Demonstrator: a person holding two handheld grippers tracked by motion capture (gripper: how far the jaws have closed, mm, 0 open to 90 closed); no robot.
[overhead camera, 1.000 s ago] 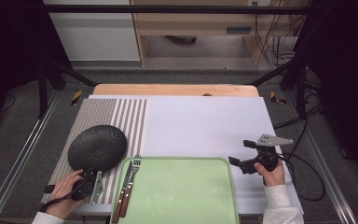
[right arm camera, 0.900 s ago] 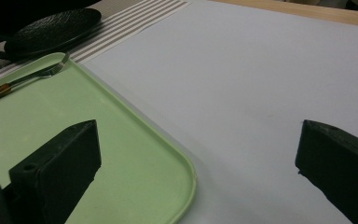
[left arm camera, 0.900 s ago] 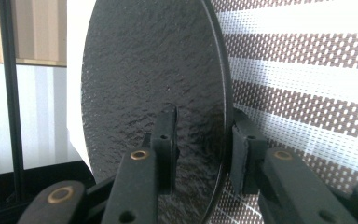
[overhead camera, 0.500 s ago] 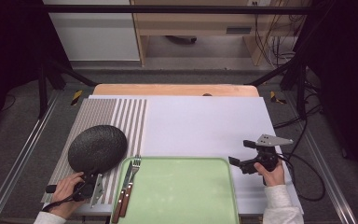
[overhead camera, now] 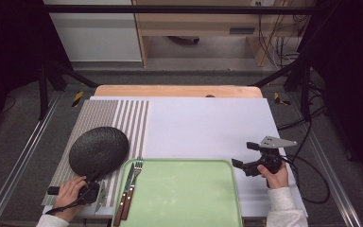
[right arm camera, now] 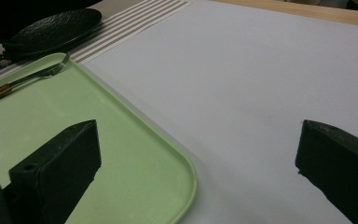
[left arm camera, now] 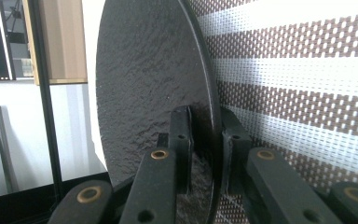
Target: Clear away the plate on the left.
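Note:
A black, rough-textured plate lies on the striped placemat at the near left. My left gripper holds its near rim. In the left gripper view the plate stands on edge between the jaws of the left gripper, one pad on each face; the jaws have just been closing on that rim. My right gripper stands open at the right, off the tray's far right corner. Nothing lies between the jaws of the right gripper, which hover over the tray's corner and the white mat.
A light green tray sits at the near middle, with a fork and a wooden-handled knife along its left side. The white mat covers the table's middle and right. A wooden board edge runs along the far side.

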